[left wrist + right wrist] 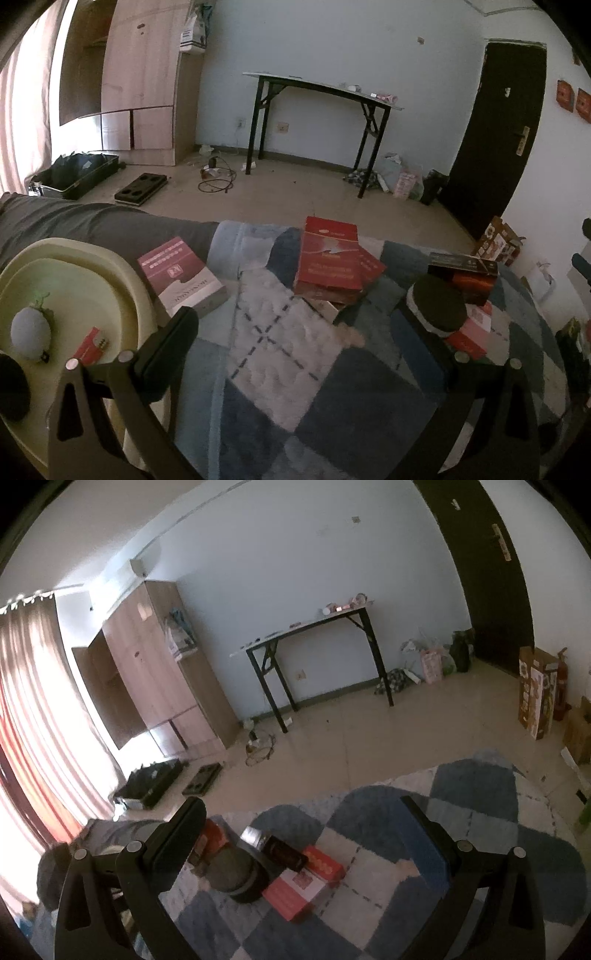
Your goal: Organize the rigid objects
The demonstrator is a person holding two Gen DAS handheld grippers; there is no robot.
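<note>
My left gripper (295,310) is open above a blue and white checked blanket (295,387), with nothing between its fingers. Ahead of it lies a stack of red boxes (328,258). A pink and white book (181,280) lies by the left finger. A round dark tin (439,306) sits by the right finger, on a pink-red box (472,332), with a dark box (461,273) behind it. My right gripper (303,803) is also open and empty, above the same round tin (236,875), dark box (280,849) and pink-red box (295,890).
A cream basin (122,295) at the left holds a grey-blue egg-shaped thing (29,332) and a small red box (88,347). Beyond the blanket are bare floor, a black folding table (317,88), a wardrobe (140,74), an open suitcase (74,173) and a dark door (495,129).
</note>
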